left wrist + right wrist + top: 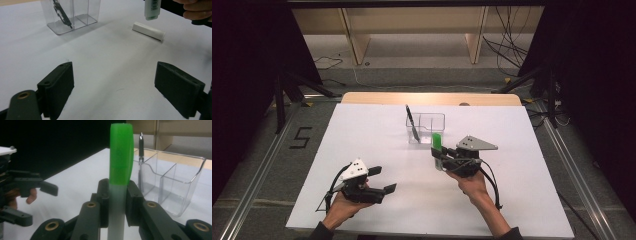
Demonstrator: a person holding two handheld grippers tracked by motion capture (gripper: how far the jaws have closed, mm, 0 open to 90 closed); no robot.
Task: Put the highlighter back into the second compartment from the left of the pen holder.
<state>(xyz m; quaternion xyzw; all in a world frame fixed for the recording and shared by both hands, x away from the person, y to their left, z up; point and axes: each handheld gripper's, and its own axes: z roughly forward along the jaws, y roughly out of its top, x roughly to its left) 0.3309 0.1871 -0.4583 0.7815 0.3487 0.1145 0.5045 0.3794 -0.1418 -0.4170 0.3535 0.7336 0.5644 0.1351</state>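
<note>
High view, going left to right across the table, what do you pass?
Left gripper, open → black pen leaning in the clear organizer → green-capped marker → right gripper, clamped on the marker.

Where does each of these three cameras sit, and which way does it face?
High view: above the person's side, looking forward and down on the white table; both forearms and hands enter from below.
Left gripper view: rides the left gripper, looking along its open jaws across the table.
Right gripper view: rides the right gripper, whose jaws clamp an upright green-capped marker.
Shared: both gripper views show the clear organizer with its black pen.
</note>
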